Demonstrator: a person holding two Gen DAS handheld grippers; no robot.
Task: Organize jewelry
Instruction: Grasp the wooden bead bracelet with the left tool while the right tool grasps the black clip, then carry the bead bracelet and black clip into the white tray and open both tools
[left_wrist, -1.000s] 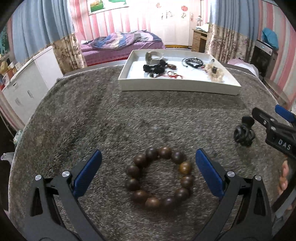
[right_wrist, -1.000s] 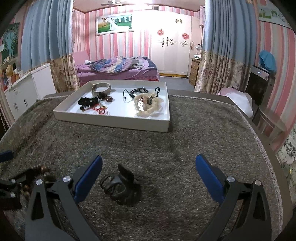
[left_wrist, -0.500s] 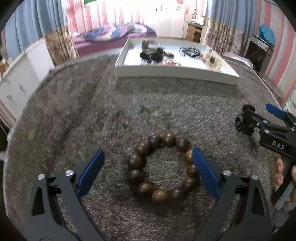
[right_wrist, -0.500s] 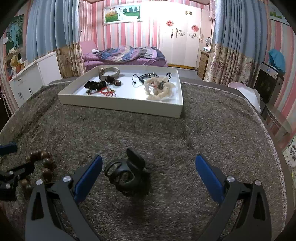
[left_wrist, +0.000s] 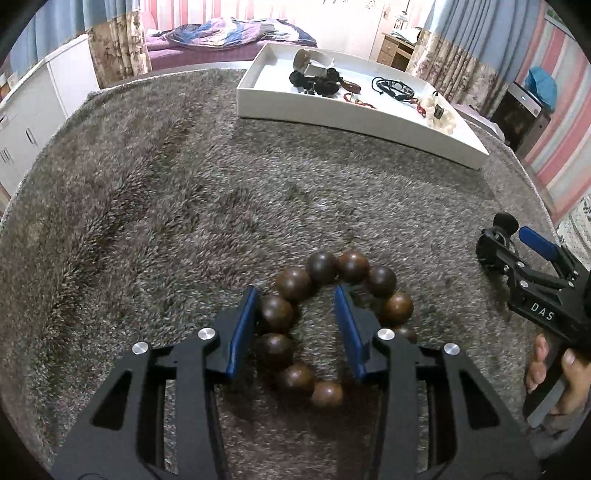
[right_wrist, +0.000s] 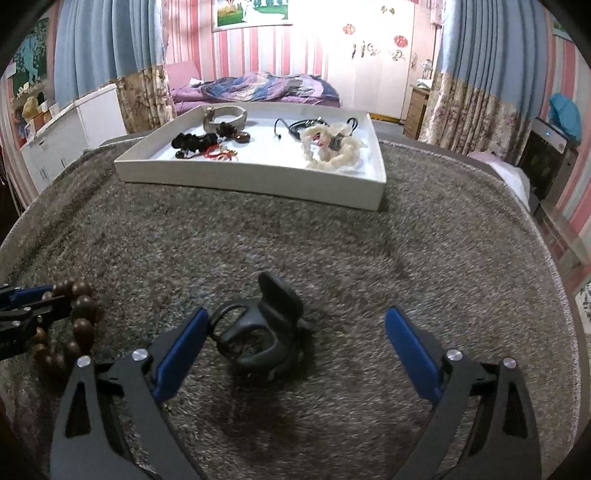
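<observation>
Lower over grey carpet (left_wrist: 155, 206), left hand-held gripper (left_wrist: 295, 314) is closing astride bracelet (left_wrist: 321, 266).

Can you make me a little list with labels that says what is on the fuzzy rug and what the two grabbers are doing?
surface: grey shaggy rug
left gripper: jaws closing, left-side beads of the brown wooden bead bracelet between them, one pad inside the loop
right gripper: wide, starting to close, around the black plastic hair claw clip, far pad not touching
container: white rectangular tray at the rug's far side
in tray: cream bead bracelet, black cord necklace, other dark pieces
</observation>
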